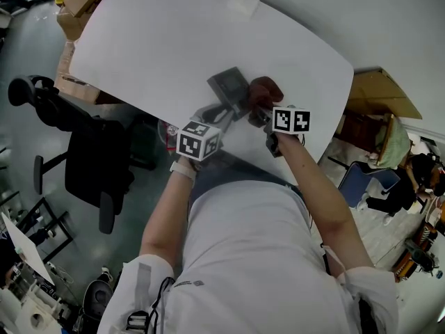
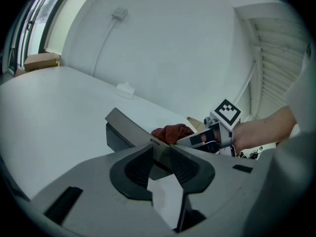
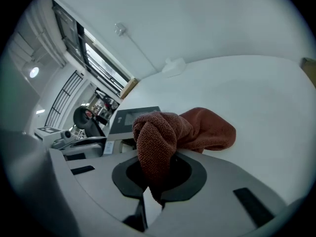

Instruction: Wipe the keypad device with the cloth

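Left gripper (image 2: 160,154): jaws clamped on the near edge of the keypad device (image 1: 228,83). The grey slab sits right between the two pads and both pads touch it.

Right gripper (image 3: 155,174): jaws pinched together on a fold of the cloth (image 3: 163,132), a rust-brown terry. The bunched rest spills out past the fingertips towards the far side.

Device is over the white table (image 1: 174,40), close to the table's near edge. Can't tell if its base is flat on the table or slightly lifted. The dark screen panel faces up, visible in the right gripper view to the left of the cloth.

Cloth vs device: the cloth is at the device's right end and touching it. In the right gripper view the knot laps over the right corner of the top face. In the left gripper view it shows just past the device's far edge. The rest of the cloth trails off to the right onto the bare table.

The grippers are close together, left one on the device's near-left, right one on its near-right, with the marker cubes side by side in the head view.

Small white block (image 2: 126,89) sits on the far part of the table, well apart from the device. Black office chair (image 1: 90,158) is on the floor to the left, cardboard boxes (image 1: 80,5) at the far left.
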`<control>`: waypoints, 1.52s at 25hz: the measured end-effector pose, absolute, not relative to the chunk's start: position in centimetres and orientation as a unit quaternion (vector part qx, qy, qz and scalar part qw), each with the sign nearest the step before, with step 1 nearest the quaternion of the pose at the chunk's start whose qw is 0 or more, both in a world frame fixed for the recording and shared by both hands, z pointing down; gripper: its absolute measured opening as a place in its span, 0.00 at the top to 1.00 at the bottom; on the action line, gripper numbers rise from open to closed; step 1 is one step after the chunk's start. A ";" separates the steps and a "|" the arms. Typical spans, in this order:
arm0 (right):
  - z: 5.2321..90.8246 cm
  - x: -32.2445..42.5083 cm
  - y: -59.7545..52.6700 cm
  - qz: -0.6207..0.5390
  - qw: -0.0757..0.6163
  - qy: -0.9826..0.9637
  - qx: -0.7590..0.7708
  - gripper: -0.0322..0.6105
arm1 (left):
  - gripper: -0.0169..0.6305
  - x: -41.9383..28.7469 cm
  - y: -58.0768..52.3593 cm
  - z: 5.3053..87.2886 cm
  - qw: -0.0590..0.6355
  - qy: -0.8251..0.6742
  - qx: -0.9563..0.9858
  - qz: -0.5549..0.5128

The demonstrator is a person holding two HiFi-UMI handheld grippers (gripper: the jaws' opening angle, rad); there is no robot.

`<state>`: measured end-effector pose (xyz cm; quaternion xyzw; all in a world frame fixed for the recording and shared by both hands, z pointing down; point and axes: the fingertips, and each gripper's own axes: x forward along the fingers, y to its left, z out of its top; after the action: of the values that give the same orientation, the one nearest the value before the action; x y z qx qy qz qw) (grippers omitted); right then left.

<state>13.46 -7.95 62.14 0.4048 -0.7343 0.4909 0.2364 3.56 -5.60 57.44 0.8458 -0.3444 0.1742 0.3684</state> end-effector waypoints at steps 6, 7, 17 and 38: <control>64.6 16.3 -8.7 0.511 0.238 -0.691 0.452 0.89 | 0.81 3.5 -5.5 57.5 0.369 -0.343 0.846 0.176; 64.8 16.5 -8.9 0.510 0.239 -0.689 0.455 0.89 | 0.81 3.5 -5.5 57.5 0.368 -0.343 0.846 0.177; 59.1 11.5 -9.4 0.413 0.269 -0.776 0.393 0.89 | 0.81 3.5 -5.5 57.5 0.368 -0.344 0.845 0.179; 60.3 8.4 -8.3 0.274 0.406 -0.811 0.320 0.89 | 0.81 3.6 -5.5 57.5 0.370 -0.344 0.846 0.172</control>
<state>8.37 -8.33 60.28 0.3196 -0.8111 0.2739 0.4061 3.55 -5.55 57.47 0.8455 -0.3440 0.1723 0.3702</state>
